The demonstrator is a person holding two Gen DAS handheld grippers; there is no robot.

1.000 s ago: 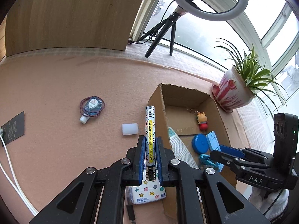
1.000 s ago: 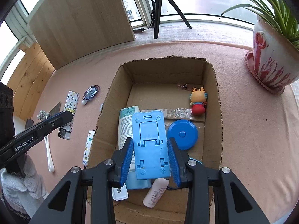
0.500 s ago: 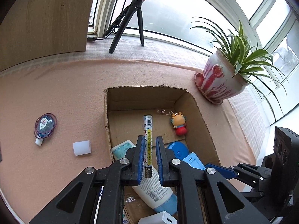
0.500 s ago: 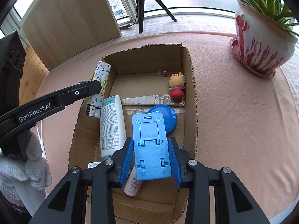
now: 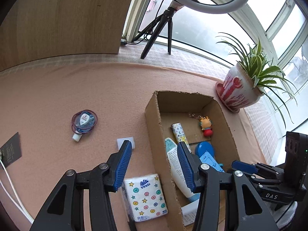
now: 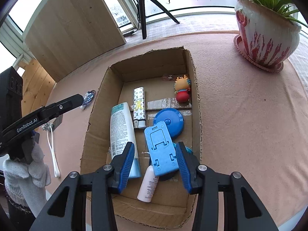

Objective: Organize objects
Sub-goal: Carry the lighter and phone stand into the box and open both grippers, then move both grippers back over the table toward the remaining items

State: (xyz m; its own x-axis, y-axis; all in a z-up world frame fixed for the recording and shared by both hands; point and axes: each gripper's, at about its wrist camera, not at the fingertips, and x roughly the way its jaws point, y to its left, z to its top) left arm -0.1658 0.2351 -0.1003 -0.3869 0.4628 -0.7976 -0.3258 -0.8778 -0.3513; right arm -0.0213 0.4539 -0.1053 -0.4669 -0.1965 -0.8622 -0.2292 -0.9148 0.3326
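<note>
My left gripper [image 5: 154, 143] hangs over the box's left wall, its jaws opening with nothing between them. The patterned lighter [image 5: 179, 132] lies in the cardboard box [image 5: 152, 119], free of the pads. My right gripper [image 6: 155, 145] is over the box's near end, jaws opening. The blue phone stand [image 6: 161, 152] lies tilted between its pads, resting on the box contents; the left pad stands clear of it. Outside the box lie a tissue pack [image 5: 145, 198], a white block [image 5: 125, 143] and a blue correction tape [image 5: 83, 121] wrapped in a rubber band.
In the box lie a lotion tube [image 6: 122, 132], a blue round case [image 6: 170, 119], a toy keychain [image 6: 182, 91] and a small pink bottle [image 6: 148, 184]. A potted plant [image 6: 265, 38] stands at the right. A tripod [image 5: 159, 30] and a wooden panel [image 5: 57, 19] stand behind. A white cable [image 6: 53, 150] lies at the left.
The left gripper carried the lighter over the box, opened and let it drop inside, then drew back to the left. The right jaws widened and the blue stand tipped out of their grip.
</note>
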